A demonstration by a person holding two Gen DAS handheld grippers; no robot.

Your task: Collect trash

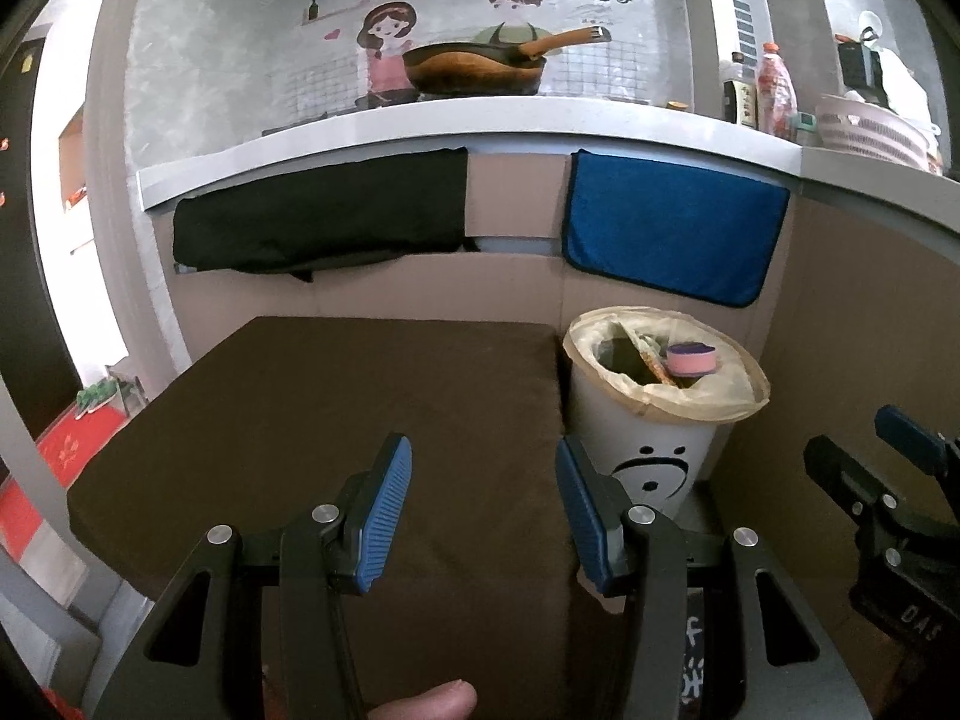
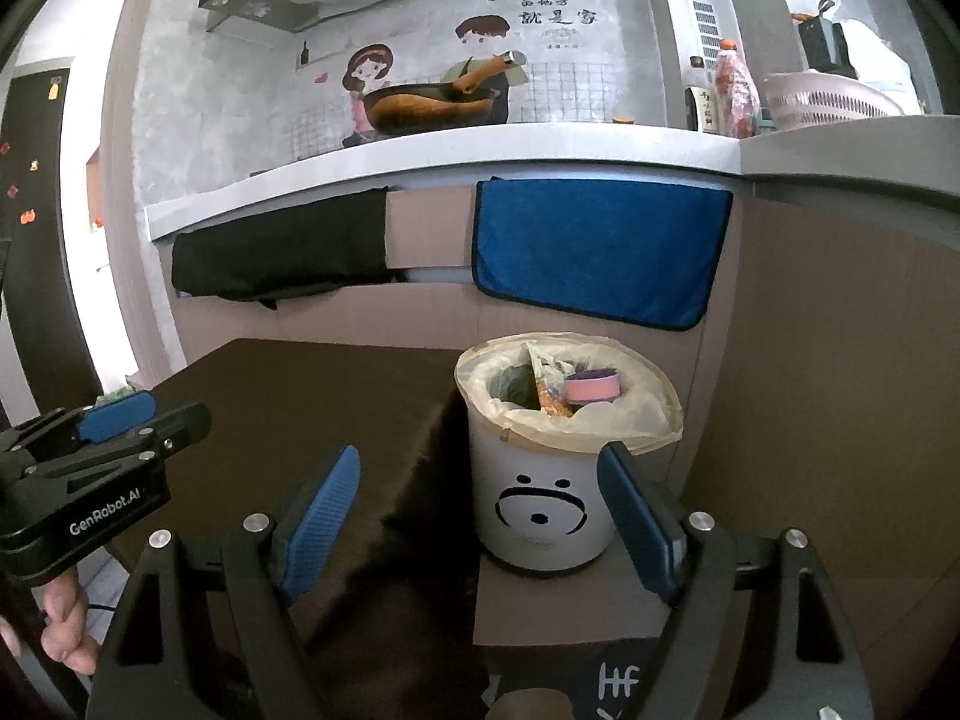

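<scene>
Straight ahead of the left hand-held gripper [image 1: 483,507] spreads a brown-covered bench [image 1: 336,414], the largest thing in reach. Beyond it, past both hand-held grippers, a black cloth [image 1: 318,216] and a blue cloth [image 2: 600,246] hang below a white counter edge [image 1: 480,120], where a wok [image 1: 474,69] sits.

Ahead of the right hand-held gripper [image 2: 477,516], framed between its fingers, stands the white trash bin [image 2: 543,510] with a face drawn on its side and a pale liner bag [image 2: 648,414] folded over the rim. It stands just beside the bench's right edge, forward and right of the left hand-held gripper. Inside it lie a snack wrapper [image 2: 549,387] and a pink and purple sponge [image 2: 591,387].

Both hand-held grippers are spread wide with nothing between the blue pads [image 1: 387,516].
</scene>
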